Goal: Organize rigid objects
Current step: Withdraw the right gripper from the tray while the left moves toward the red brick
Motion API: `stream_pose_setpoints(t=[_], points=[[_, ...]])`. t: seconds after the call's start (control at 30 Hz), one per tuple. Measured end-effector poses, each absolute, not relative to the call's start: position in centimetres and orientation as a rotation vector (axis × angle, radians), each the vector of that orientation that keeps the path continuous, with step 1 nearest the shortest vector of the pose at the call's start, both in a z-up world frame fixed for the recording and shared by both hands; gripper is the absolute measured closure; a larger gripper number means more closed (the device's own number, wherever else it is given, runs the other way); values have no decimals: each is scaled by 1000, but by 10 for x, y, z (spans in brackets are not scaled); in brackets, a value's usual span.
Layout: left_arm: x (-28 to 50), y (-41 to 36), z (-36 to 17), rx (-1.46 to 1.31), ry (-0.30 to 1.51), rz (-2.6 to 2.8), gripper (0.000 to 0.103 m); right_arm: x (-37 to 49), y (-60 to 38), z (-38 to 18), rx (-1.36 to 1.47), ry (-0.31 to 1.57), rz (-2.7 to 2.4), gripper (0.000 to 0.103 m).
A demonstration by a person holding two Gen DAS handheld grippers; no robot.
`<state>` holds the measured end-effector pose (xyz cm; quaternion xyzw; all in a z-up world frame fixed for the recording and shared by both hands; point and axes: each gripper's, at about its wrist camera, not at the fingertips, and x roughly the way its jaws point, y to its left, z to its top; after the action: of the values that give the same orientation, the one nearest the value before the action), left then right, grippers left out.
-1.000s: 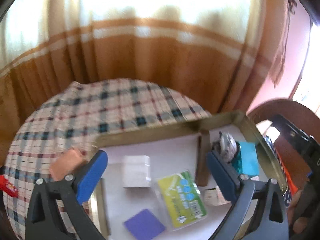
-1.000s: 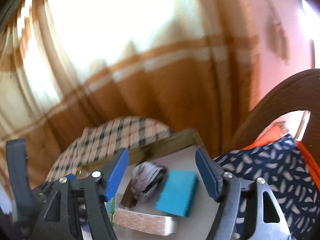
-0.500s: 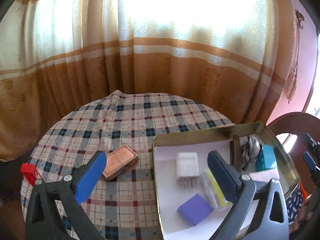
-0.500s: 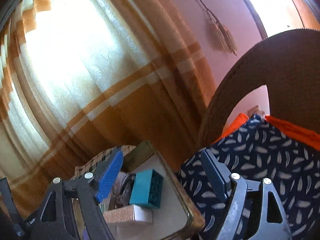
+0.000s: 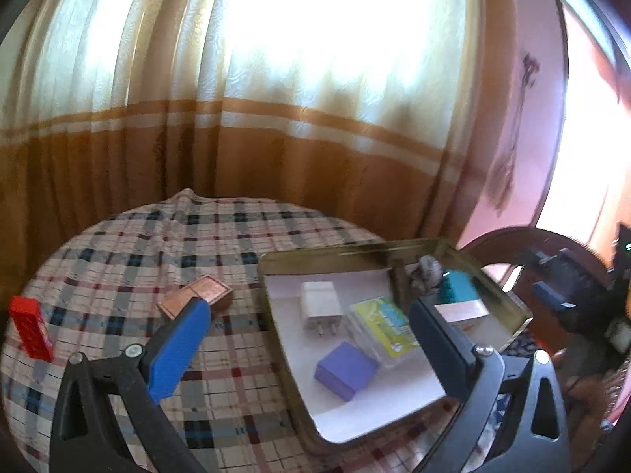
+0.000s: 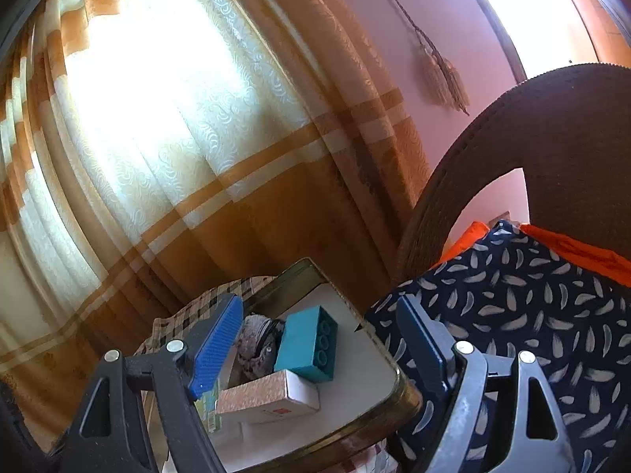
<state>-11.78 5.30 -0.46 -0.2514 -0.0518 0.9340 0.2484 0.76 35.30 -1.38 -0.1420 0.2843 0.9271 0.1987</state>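
Tray [image 5: 508,299]: brass-rimmed, on plaid table [image 5: 118,244], at 3 o'clock.
Tray contents: charger [image 5: 320,304], purple block [image 5: 345,370], card pack [image 5: 384,325], teal brick [image 6: 307,343], pink box [image 6: 268,396].
Outside tray: copper box [image 5: 197,295] at 9 o'clock of it; red block [image 5: 30,327] at table edge.
Left gripper [image 5: 307,339]: jaws wide, nothing between.
Right gripper [image 6: 319,347]: jaws just been opening, nothing gripped.

Copper box [image 5: 196,295] flat on cloth beside tray [image 5: 357,254]; red block [image 5: 30,328] upright (far left edge).
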Motion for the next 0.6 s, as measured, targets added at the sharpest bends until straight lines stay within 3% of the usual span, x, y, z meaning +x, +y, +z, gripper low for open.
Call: stream_pose_setpoints(t=[0.27,0.6], points=[[-105,40,0,-583,-213,2449,1,7,341,-12,-386,749,2615,21],[-108,42,0,-604,-158,2469,12,5,336,-12,-387,724,2626,21]])
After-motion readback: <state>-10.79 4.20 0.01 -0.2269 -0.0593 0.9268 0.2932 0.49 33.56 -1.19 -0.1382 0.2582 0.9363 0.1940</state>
